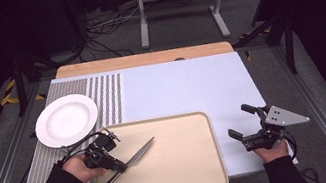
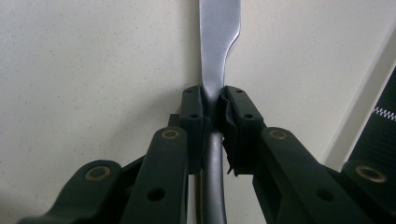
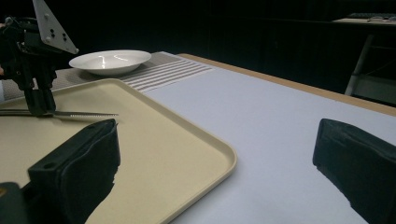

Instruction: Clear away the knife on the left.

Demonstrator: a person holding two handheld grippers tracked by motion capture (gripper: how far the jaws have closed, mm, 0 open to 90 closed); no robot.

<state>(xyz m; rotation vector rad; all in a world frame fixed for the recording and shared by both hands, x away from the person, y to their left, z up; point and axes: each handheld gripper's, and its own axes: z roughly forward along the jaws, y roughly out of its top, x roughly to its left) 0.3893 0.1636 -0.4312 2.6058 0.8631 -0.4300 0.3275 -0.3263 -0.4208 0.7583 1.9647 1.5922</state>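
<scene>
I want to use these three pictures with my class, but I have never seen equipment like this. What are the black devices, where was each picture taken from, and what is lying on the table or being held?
There is no robot here. A person holds a two-jaw hand tool in each hand: the left gripper and the right gripper. The high view looks down from above the person's side of the table. The other two pictures come from small cameras riding on each gripper, looking along its black jaws.

On the table lie a pale mat, a beige tray and a white plate on a striped part of the mat. The left gripper's jaws are closed on a table knife over the tray, near where handle meets blade. The right gripper's jaws stand open, holding nothing, beside the tray.
</scene>
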